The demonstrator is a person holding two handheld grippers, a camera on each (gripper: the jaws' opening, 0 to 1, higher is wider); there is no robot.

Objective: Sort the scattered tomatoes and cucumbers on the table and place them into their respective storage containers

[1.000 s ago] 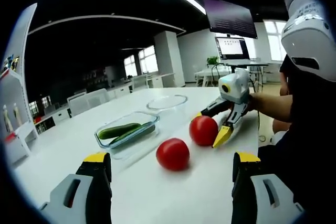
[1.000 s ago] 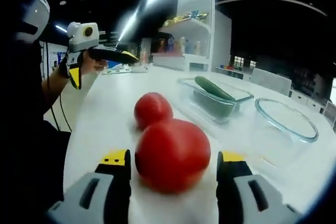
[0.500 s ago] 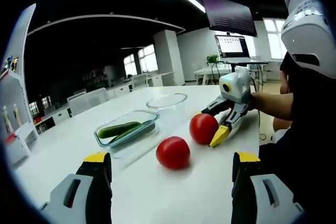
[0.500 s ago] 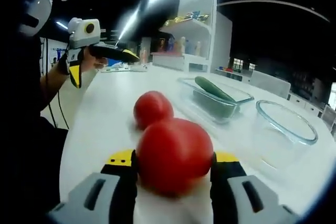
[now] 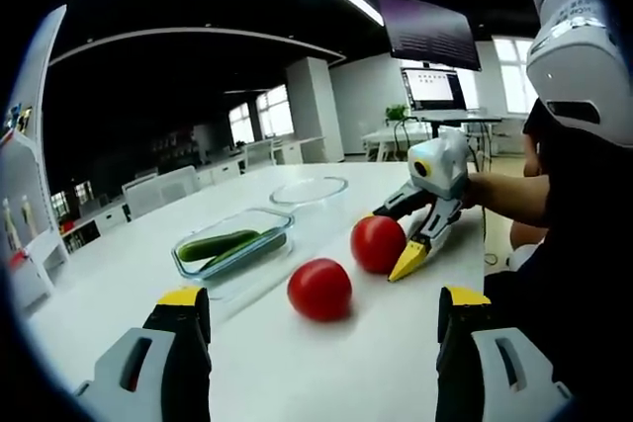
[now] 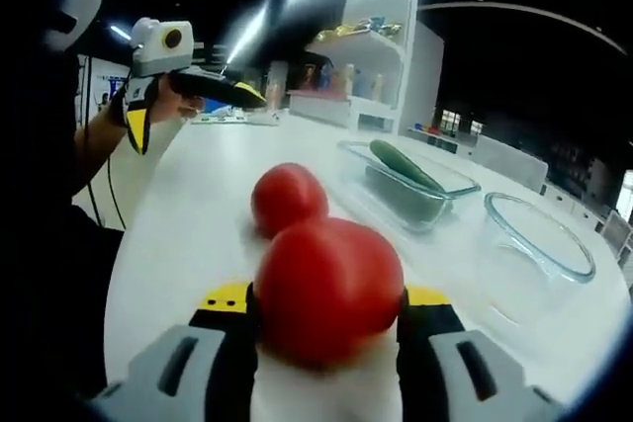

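1. Our right tool [image 6: 326,305] is clamped on a round red tomato [image 6: 328,287], just above the white counter [image 6: 188,214].
2. Our left tool [image 5: 321,315] hangs with jaws apart.
3. Another round red tomato [image 5: 319,289] lies ahead on the counter.
4. Beyond sit a rectangular clear glass container holding green cucumbers [image 5: 234,247] and a round clear glass bowl [image 5: 310,191].

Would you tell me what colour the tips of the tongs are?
Yellow; the right tongs show it best in the left gripper view.
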